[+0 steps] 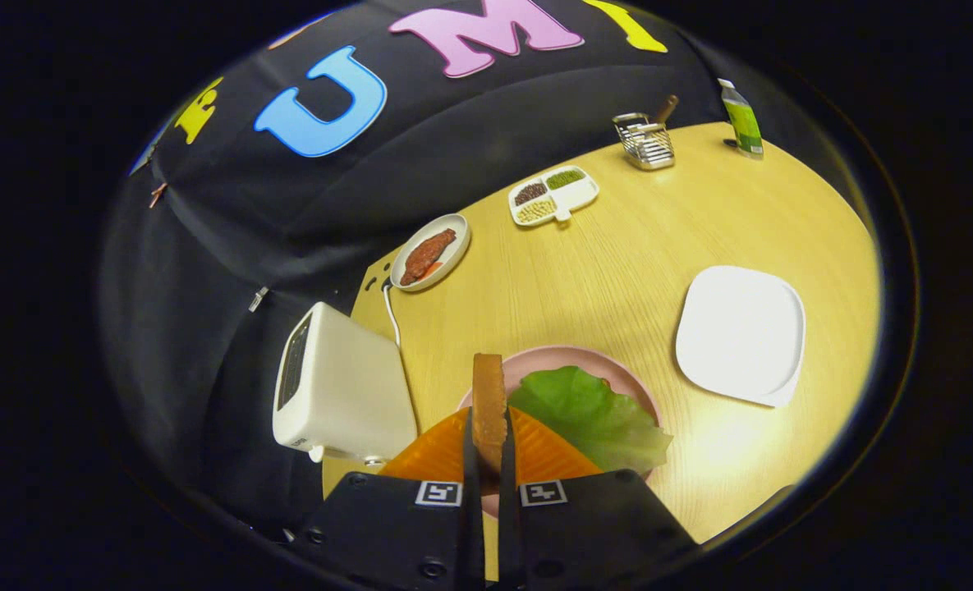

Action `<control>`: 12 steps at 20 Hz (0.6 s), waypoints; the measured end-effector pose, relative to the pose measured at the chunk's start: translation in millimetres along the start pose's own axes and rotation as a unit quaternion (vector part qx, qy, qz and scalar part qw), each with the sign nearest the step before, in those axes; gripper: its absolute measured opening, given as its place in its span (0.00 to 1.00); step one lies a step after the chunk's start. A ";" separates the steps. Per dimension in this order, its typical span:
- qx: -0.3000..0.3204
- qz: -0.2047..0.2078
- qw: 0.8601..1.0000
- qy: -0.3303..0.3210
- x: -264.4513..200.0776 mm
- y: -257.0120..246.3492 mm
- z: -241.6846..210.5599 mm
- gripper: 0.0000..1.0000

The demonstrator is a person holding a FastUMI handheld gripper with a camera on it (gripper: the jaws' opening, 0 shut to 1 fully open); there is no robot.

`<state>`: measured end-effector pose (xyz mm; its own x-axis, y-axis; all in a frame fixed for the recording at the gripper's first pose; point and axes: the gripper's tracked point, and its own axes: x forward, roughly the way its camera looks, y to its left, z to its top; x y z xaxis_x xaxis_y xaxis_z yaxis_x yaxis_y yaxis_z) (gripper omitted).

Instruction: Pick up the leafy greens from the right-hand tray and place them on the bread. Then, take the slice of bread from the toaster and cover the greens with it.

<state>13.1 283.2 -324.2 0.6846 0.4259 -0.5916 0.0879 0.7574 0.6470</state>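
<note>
A slice of toasted bread (pixel 488 402) stands on edge between my orange fingers (pixel 441 458), and my gripper (pixel 490 455) is shut on it. Just beyond and below the fingers lies a pink plate (pixel 634 386) with a green lettuce leaf (pixel 593 419) spread over it; whatever bread lies beneath the leaf is hidden. The held slice hangs over the plate's left part. The white toaster (pixel 342 390) stands to the left of the fingers at the table's edge.
An empty white square tray (pixel 741 332) lies to the right of the pink plate. Farther back are an oval dish with meat (pixel 430 252), a divided dish of beans (pixel 553 195), a wire holder (pixel 644 141) and a green carton (pixel 742 120). The wooden table (pixel 617 263) ends left of the toaster.
</note>
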 end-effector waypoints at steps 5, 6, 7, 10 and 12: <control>0.017 -0.034 0.999 0.013 8.6 -42.4 -11.0 0.11; 0.017 -0.037 0.999 0.015 14.7 -48.4 -13.4 0.13; 0.015 -0.041 0.999 0.017 14.0 -51.2 -15.0 0.13; -0.005 -0.054 0.998 0.024 18.3 -61.9 -18.5 0.22; -0.017 -0.066 0.997 0.026 19.0 -67.7 -20.7 0.29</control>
<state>5.2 250.2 -389.2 0.6300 0.3466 -0.6949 0.1494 0.8240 0.5465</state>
